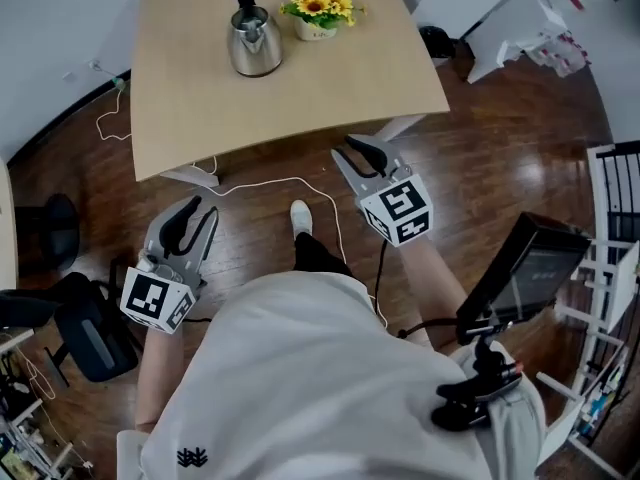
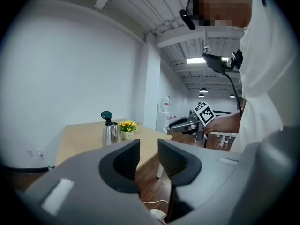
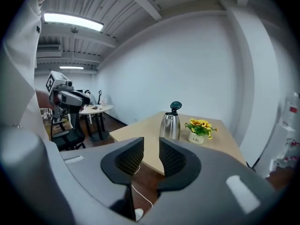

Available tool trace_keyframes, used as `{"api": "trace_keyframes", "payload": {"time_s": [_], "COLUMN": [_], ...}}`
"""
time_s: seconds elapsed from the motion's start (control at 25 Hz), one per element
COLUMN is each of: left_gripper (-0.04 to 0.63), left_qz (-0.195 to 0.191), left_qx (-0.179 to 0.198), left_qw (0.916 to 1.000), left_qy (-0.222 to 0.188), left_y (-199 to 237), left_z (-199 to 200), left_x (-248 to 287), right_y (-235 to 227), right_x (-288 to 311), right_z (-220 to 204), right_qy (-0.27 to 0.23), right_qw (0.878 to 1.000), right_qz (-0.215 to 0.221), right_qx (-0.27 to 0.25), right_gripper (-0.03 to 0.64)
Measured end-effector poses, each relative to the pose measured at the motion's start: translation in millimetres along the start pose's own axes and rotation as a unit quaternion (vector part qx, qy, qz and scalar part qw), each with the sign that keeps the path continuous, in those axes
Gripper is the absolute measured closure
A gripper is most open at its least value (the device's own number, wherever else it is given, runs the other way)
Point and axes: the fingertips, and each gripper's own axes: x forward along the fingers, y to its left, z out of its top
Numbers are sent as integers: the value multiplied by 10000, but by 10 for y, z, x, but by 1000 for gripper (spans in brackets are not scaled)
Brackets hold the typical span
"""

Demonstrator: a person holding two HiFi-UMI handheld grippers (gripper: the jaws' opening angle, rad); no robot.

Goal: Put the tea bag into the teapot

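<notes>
Here, in the head view, the shiny silver metal teapot (image 1: 253,43) with a blue-green lid knob stands on the light wooden table (image 1: 200,98) at the top middle of the frame, just beside a small white pot of yellow flowers (image 1: 318,13). The left claw (image 1: 190,220) and right claw (image 1: 365,153) hang lower down, over the dark wood floor (image 1: 480,168).

In the left gripper view, the left claw (image 2: 149,151) is a little apart with nothing in it.

In the right gripper view, the right claw (image 3: 151,151) is a little apart and empty too, with the teapot (image 3: 171,124) above it.

Cannot see inside the shiny steel teapot with teal lid knob (image 1: 254,43). Cannot read the small print on the white pot of yellow sunflowers (image 3: 196,138).
</notes>
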Motion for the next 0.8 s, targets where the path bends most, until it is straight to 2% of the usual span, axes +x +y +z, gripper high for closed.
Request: {"api": "trace_keyframes", "payload": {"time_s": [0.2, 0.44, 0.64, 0.8], "left_gripper": [499, 499, 500, 499], "left_qz": [-262, -202, -128, -77], "left_qx": [27, -166, -191, -205], "left_qw": [9996, 9996, 9997, 9997], "left_qy": [-138, 58, -26, -100], "left_y": [-644, -1060, -1416, -1732], "left_z": [-329, -724, -781, -671], "left_x": [-764, -1593, -1821, -1727], "right_y": [804, 1558, 1694, 1586], "right_x": [-867, -1703, -2179, -2566], "right_z": [-244, -537, -481, -367], "right_qy": [-55, 86, -113, -322], "right_qw": [9995, 9987, 9989, 9986], "right_qz": [-294, -401, -410, -428], "right_qx": [80, 289, 193, 51], "right_gripper": [518, 512, 497, 494]}}
